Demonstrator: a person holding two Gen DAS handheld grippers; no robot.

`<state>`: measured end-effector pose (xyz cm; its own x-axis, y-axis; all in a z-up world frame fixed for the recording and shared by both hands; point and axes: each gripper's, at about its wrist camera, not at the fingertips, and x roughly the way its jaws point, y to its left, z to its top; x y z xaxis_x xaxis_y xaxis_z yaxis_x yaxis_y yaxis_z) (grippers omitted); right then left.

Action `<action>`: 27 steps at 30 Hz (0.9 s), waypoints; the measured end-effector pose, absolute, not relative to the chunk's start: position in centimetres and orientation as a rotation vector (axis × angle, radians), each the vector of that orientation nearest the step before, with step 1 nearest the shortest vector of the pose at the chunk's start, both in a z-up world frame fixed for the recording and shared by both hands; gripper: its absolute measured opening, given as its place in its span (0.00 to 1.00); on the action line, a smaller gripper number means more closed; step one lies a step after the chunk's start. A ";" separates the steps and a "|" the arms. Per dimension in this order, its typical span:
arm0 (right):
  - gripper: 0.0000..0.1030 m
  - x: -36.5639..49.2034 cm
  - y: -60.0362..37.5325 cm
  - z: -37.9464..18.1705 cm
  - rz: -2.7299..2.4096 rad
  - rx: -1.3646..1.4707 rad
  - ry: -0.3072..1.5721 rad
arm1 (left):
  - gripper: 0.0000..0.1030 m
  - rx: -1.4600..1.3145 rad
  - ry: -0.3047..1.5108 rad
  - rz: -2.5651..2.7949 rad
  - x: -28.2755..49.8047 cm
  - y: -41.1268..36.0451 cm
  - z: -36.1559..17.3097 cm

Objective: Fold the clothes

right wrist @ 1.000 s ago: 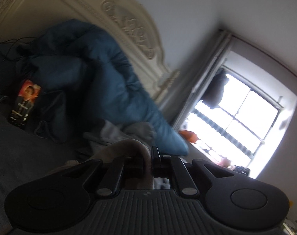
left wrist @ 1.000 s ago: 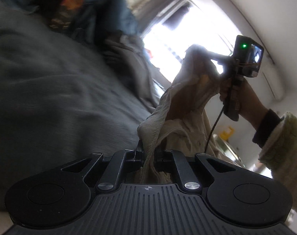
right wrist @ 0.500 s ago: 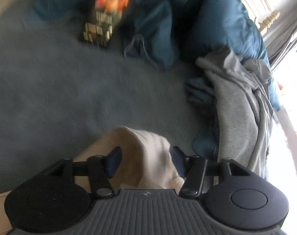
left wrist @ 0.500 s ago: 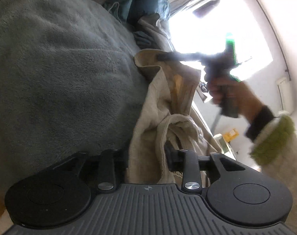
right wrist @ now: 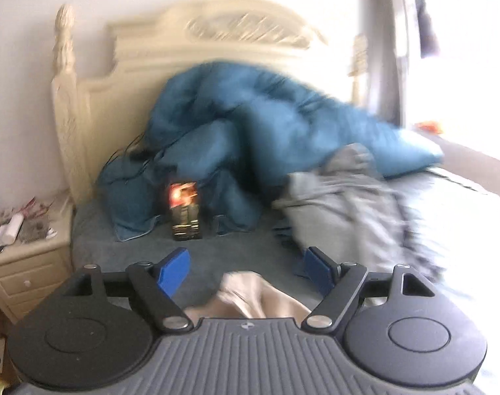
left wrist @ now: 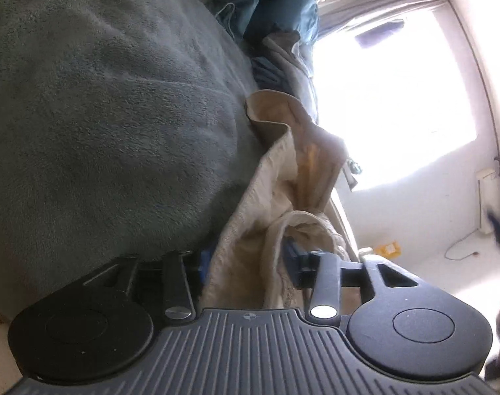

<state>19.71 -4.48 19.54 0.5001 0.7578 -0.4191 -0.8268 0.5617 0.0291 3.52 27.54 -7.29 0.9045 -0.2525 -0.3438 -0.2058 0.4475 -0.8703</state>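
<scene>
A beige garment point(left wrist: 282, 184) lies bunched along the edge of the grey bed cover point(left wrist: 101, 115). In the left wrist view my left gripper point(left wrist: 246, 263) has its jaws apart, with the beige cloth lying loose between the blue pads. In the right wrist view my right gripper point(right wrist: 246, 270) is wide open and raised above the bed; the beige garment's tip point(right wrist: 250, 293) lies below it, apart from both blue pads point(right wrist: 174, 270).
A blue duvet point(right wrist: 250, 125) is heaped against the cream headboard point(right wrist: 217, 36). A grey garment point(right wrist: 342, 204) lies at the right, a small box point(right wrist: 184, 210) stands mid-bed, a cluttered nightstand point(right wrist: 22, 247) is at the left. A bright window point(left wrist: 391, 105) is beyond the bed.
Both grippers have opened and let go of the beige garment, which now lies on the bed. My right gripper has lifted and pulled back from it.
</scene>
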 end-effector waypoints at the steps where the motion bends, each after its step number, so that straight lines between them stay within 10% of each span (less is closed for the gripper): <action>1: 0.82 18.8 -8.0 20.1 0.926 -0.154 0.404 | 0.54 -1.109 0.466 -0.031 3.5 27.5 -7.1; 8: 0.91 12.4 -27.2 16.4 0.572 0.106 0.539 | 0.67 -1.040 0.507 0.003 2.9 26.5 -6.1; 19: 0.89 18.6 -35.5 -3.9 0.327 0.576 0.845 | 0.65 -0.997 0.536 0.076 2.0 23.6 -6.3; 22: 0.63 20.0 -34.8 -6.4 0.375 0.676 0.864 | 0.46 -0.941 0.543 0.133 1.9 22.2 -6.2; 24: 0.26 20.1 -34.0 -6.7 0.384 0.667 0.858 | 0.30 -0.918 0.539 0.169 2.2 22.0 -5.6; 27: 0.14 17.3 -34.4 -4.9 0.400 0.605 0.808 | 0.26 -0.917 0.524 0.187 2.4 22.3 -5.0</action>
<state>17.31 -34.38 -4.91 0.6319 0.5470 -0.5491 -0.1043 0.7620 0.6391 2.44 22.33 -4.97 0.8597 -0.0651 -0.5066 -0.3708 0.6027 -0.7066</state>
